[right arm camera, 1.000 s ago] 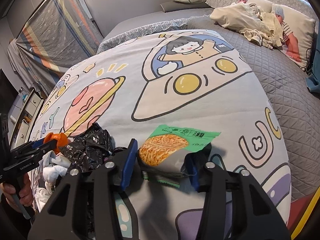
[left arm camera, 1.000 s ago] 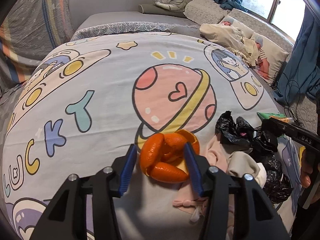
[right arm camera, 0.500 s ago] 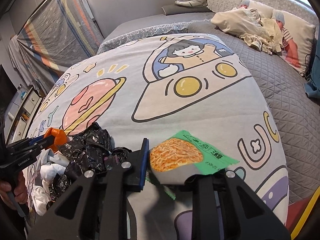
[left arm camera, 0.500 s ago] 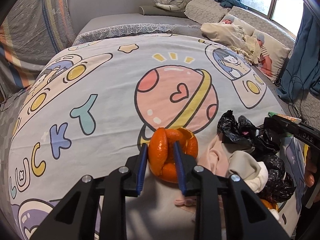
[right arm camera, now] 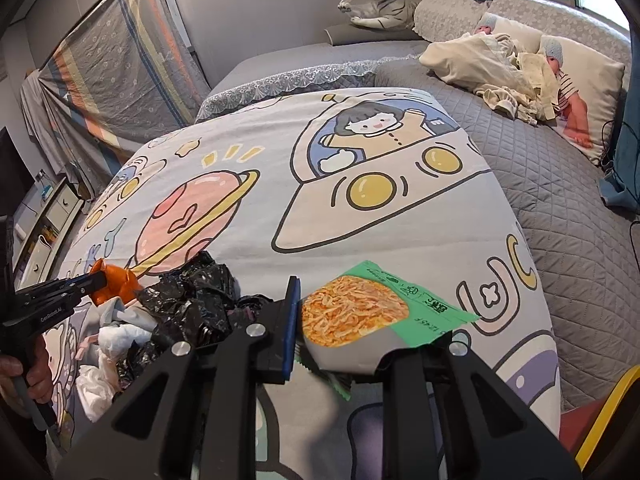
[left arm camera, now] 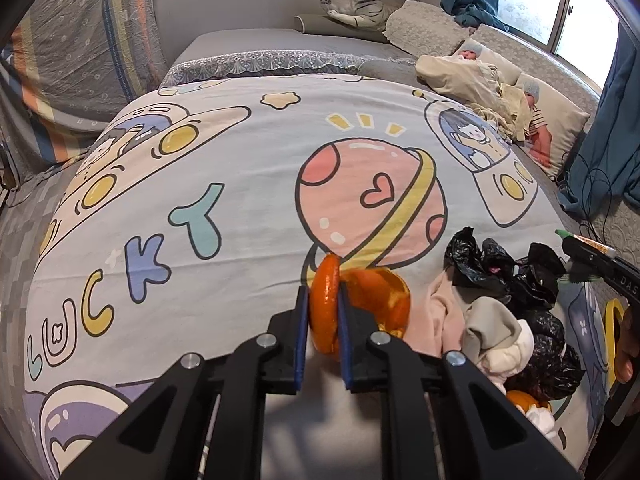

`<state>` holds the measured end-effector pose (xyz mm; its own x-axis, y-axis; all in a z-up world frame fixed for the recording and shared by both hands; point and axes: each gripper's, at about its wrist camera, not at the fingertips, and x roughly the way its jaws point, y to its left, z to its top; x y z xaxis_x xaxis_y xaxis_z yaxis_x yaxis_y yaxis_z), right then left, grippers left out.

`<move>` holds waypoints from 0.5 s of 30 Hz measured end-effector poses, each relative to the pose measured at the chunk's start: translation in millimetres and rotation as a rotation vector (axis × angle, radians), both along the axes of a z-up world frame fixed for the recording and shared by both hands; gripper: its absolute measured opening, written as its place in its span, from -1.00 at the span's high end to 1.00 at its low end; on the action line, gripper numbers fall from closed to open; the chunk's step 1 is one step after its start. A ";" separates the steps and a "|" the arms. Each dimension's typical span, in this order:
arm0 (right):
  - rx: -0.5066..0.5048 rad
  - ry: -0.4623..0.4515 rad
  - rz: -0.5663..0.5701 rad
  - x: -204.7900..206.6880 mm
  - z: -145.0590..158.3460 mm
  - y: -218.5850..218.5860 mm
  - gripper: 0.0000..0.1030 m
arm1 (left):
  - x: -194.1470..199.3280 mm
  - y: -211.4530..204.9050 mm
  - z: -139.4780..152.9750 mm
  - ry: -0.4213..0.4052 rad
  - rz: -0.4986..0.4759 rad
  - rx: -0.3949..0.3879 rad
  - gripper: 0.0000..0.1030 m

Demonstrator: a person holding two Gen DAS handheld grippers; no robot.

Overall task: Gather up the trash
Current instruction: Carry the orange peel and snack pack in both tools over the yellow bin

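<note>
Now the left gripper (left arm camera: 323, 320) is clenched on an orange peel (left arm camera: 326, 304), just beside the black bag (left arm camera: 516, 280). On the bag's other side, the right gripper (right arm camera: 360, 332) pinches a green snack wrapper (right arm camera: 360, 316).

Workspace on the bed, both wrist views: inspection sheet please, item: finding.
Surface: cartoon bedspread over a grey quilt.
Job's things: orange peel; green snack wrapper; black trash bag.
Clutter: crumpled cloths beside the bag; another orange piece.
Grippers: left gripper shut on the orange peel; right gripper just closed further, shut on the wrapper.
Cables: black cords by the blue curtain.
Surroundings: tiger plush, pillows, striped covered object, window.
</note>
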<state>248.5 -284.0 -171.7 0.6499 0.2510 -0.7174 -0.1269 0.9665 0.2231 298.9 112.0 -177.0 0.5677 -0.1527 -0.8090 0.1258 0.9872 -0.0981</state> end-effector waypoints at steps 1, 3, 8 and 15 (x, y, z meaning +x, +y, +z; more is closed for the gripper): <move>-0.001 -0.007 0.001 -2.2 2.7 0.2 0.65 | -1.3 1.5 1.4 -0.003 0.004 -0.001 0.77; 0.005 -0.014 0.003 -6.1 7.1 0.8 0.65 | -4.0 3.7 4.4 -0.009 0.007 -0.002 0.77; 0.023 -0.024 0.023 -15.6 15.2 3.2 0.65 | -11.8 10.3 13.6 -0.026 0.020 -0.010 0.77; 0.050 -0.042 0.050 -31.7 27.9 4.3 0.65 | -27.3 19.5 29.0 -0.057 0.033 -0.021 0.78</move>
